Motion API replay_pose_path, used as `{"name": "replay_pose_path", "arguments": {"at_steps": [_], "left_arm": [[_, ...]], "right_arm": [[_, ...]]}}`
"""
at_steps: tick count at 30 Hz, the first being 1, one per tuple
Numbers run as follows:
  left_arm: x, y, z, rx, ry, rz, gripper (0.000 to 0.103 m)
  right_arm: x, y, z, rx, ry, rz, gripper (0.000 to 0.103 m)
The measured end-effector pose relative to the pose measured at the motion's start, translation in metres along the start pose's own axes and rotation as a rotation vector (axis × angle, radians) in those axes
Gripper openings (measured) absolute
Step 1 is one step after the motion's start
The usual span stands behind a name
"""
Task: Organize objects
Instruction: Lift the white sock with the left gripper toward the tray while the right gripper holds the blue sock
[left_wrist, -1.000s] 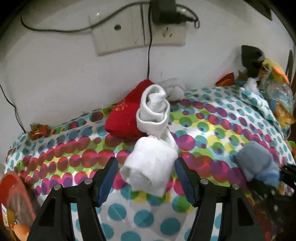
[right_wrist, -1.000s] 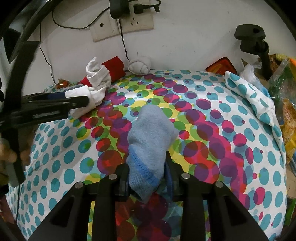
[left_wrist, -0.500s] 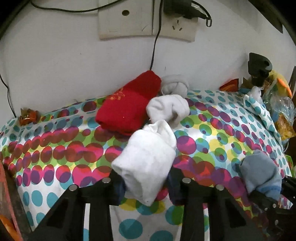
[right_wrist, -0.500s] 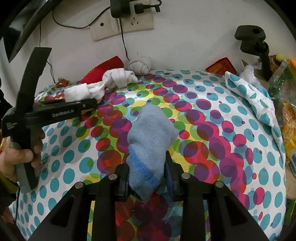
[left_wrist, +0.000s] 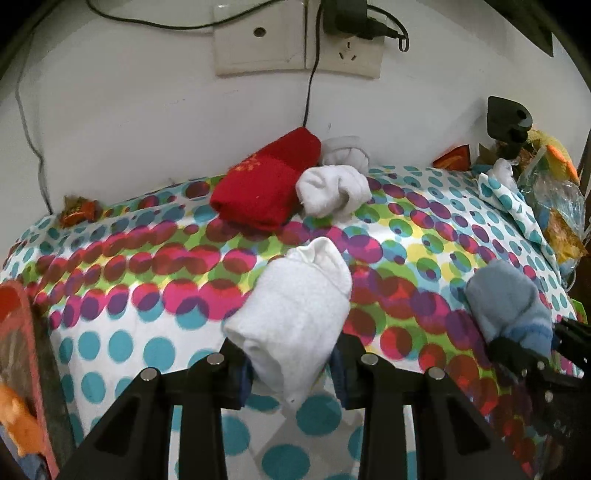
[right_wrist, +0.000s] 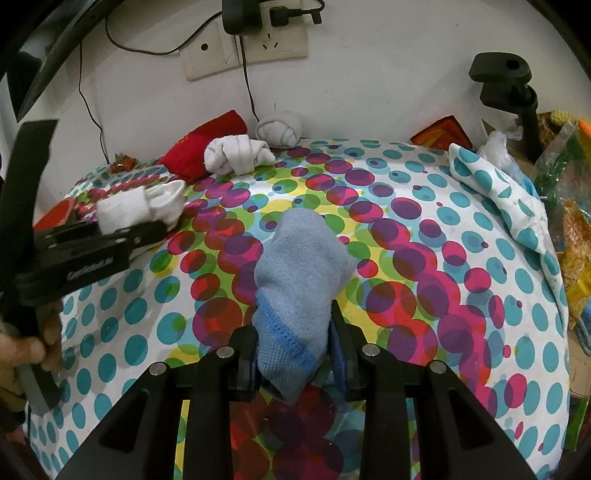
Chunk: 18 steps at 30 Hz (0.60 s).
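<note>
While left gripper (left_wrist: 291, 363) jaws clench white sock (left_wrist: 295, 317), right gripper (right_wrist: 291, 356) grips blue sock (right_wrist: 299, 291).

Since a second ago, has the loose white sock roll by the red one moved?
Yes. The white roll stood upright away from the knotted grey sock; now it lies flat on the cloth next to it, against the red sock.

hidden: white sock (left_wrist: 291, 321) lower end, behind jaws | cut off: red packet (left_wrist: 14, 332)
</note>
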<state>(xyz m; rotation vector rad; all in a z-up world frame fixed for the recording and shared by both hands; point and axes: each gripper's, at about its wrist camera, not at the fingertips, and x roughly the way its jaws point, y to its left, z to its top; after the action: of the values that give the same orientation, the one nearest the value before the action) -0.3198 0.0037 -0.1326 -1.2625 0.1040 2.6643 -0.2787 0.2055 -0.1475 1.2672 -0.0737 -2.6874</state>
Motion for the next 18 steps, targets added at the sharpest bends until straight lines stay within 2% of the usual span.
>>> {"name": "replay_pose_path", "arguments": {"at_steps": [18], "left_arm": [[-0.041, -0.003, -0.05, -0.004, -0.008, 0.026, 0.034]], "right_arm": [[0.001, 0.007, 0.0, -0.035, 0.006, -0.051, 0.03]]}}
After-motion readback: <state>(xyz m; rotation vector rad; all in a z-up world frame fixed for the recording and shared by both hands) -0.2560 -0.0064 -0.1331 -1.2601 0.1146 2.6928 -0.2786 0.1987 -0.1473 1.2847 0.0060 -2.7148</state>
